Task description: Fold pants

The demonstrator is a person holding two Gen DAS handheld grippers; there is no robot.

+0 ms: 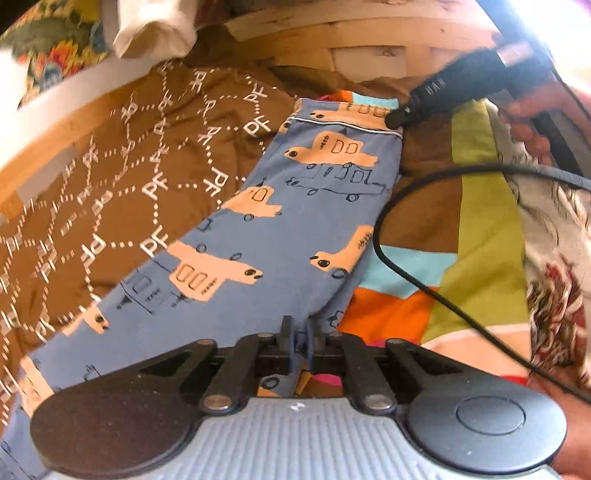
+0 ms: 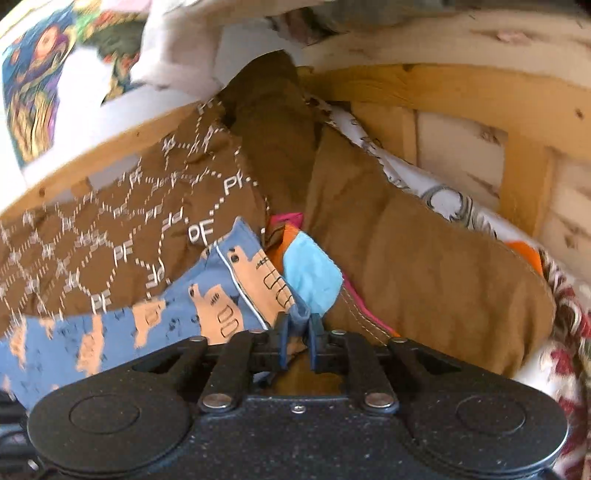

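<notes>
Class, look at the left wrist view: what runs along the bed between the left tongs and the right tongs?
The blue car-print pants span that whole stretch. The left tongs pinch one end, the right tongs meet the piped hem end, seen in the left wrist view.

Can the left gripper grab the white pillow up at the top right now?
Probably not. The left gripper is shut on the blue pants, and the white pillow lies far beyond, across the brown blanket. It would need to let go first.

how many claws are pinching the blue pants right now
2. The left claw is shut on the blue pants at the near edge; the right claw is shut on the piped hem at the far end.
</notes>
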